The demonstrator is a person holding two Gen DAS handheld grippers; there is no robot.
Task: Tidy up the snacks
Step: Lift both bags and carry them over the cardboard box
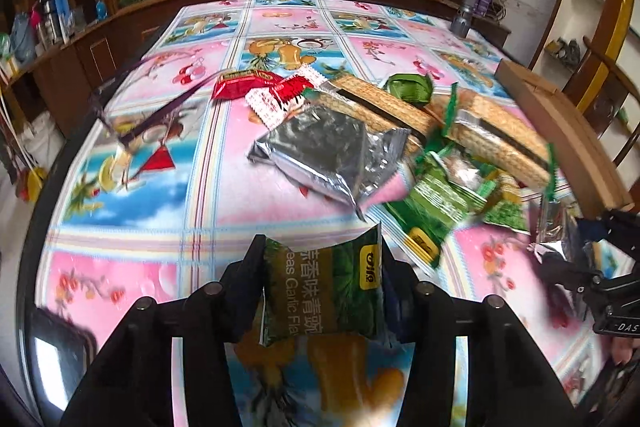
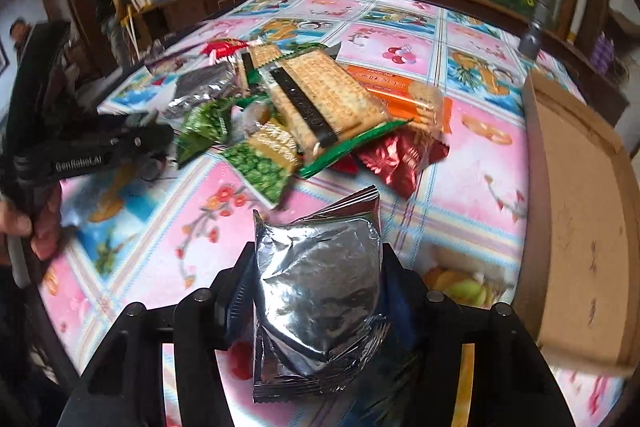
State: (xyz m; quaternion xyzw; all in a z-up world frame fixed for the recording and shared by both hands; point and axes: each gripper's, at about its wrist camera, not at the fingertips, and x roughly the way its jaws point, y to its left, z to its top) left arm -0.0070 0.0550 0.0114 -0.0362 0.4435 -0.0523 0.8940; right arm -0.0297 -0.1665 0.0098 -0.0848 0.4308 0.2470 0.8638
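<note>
The right claw [image 2: 316, 291] is clamped on a silver packet [image 2: 320, 291], long axis pointing ahead, with the cardboard box [image 2: 576, 211] just to its right, nearer than to the left claw [image 1: 324, 291], clamped on a green pea packet [image 1: 324, 291].

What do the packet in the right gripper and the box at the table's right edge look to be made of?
Silver packet: apparently metallised foil film, shiny, with crinkles and mirror-like glare. Box: looks like plain brown cardboard, matte, with a fibrous, speckled surface and raw edges.
</note>
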